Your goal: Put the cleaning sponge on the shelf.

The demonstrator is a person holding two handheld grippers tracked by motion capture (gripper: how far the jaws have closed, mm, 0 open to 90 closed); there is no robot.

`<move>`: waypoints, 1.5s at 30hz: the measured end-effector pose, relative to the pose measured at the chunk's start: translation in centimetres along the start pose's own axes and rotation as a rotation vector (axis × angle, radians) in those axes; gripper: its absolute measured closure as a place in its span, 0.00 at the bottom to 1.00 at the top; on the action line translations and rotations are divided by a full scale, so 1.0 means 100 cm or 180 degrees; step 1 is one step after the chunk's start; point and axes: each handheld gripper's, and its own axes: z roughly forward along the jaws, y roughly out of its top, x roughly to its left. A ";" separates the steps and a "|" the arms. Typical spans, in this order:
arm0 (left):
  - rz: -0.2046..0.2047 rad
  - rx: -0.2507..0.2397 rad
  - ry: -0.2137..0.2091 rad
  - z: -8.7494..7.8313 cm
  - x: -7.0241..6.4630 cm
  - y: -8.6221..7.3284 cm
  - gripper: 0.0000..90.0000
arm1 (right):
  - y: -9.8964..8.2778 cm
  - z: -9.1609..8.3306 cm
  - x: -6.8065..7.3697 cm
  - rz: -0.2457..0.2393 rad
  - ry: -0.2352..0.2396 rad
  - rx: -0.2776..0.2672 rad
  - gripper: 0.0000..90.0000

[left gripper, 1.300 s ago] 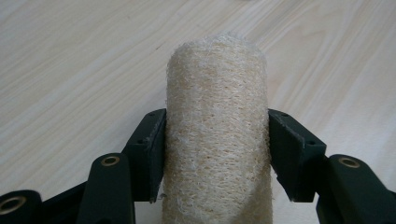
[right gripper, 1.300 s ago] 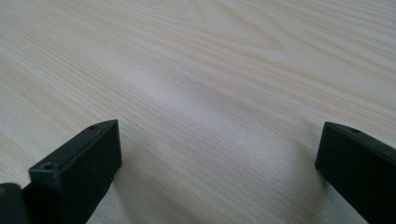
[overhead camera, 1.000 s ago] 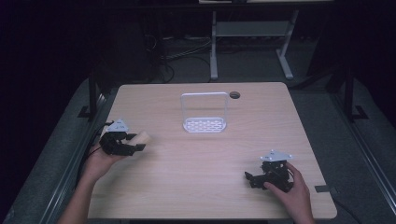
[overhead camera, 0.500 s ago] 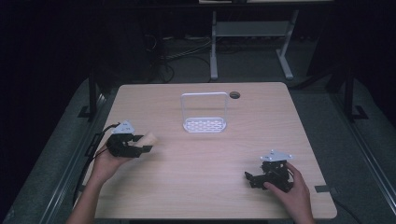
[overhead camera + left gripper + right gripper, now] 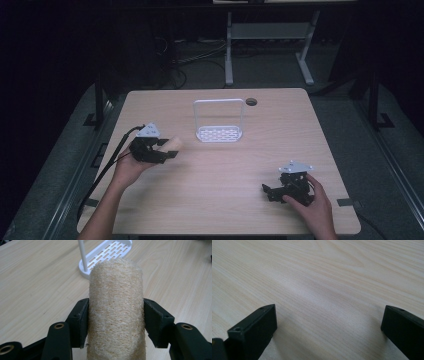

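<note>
I hold my right gripper (image 5: pixel 272 191) low over the table (image 5: pixel 240 210), jaws wide and empty | my left gripper (image 5: pixel 116 322) clamps the loofah (image 5: pixel 116 315) mid-length, short of the white rack (image 5: pixel 220 132) | risk: spongy roll may squirm loose, or clip the rack's tall loop.

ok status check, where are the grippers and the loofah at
Left hand-held gripper shut on loofah, held above the table. Right hand-held gripper open, nothing between its jaws. White rack ahead of the loofah, path clear.
</note>
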 end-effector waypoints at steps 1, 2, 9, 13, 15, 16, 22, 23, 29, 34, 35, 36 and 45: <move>0.0011 -0.0002 -0.0005 0.002 -0.001 0.002 0.46 | 0.000 0.000 0.000 0.0001 0.0000 0.0000 0.00; 0.0011 -0.0002 -0.0005 0.002 -0.001 0.002 0.46 | 0.000 0.000 0.000 0.0001 0.0000 0.0000 0.00; 0.0036 -0.0035 -0.0057 0.013 -0.005 0.016 0.46 | 0.000 0.000 0.000 0.0000 0.0008 0.0001 0.00; 0.0083 -0.0024 -0.0077 0.022 -0.010 0.025 0.46 | 0.000 0.000 0.000 0.0001 -0.0002 0.0000 0.00; 0.0058 -0.0053 -0.0101 0.026 -0.011 0.027 0.46 | 0.000 0.000 0.000 0.0002 -0.0001 0.0001 0.00; 0.0058 -0.0053 -0.0101 0.026 -0.011 0.027 0.46 | 0.000 0.000 0.000 0.0002 -0.0001 0.0001 0.00; 0.0057 -0.0034 -0.0133 0.035 -0.013 0.034 0.46 | 0.000 0.000 0.000 0.0000 -0.0001 0.0000 0.00; 0.0059 -0.0038 -0.0133 0.037 -0.014 0.035 0.46 | 0.000 0.000 0.000 0.0000 -0.0001 0.0000 0.00; 0.0053 -0.0039 -0.0162 0.048 -0.018 0.043 0.46 | 0.000 0.000 0.000 0.0000 -0.0001 0.0000 0.00; 0.0042 -0.0082 -0.0199 0.055 -0.022 0.047 0.46 | 0.000 0.000 0.000 -0.0001 0.0000 0.0000 0.00; 0.0090 -0.0034 -0.0162 0.059 -0.023 0.050 0.46 | 0.000 0.000 0.000 -0.0001 0.0000 0.0000 0.00; 0.0080 -0.0032 -0.0177 0.061 -0.024 0.051 0.46 | 0.000 0.000 0.000 0.0000 0.0000 0.0000 0.00; 0.0081 0.0031 -0.0171 0.080 -0.024 0.061 0.46 | 0.000 0.000 0.000 0.0001 0.0000 0.0000 0.00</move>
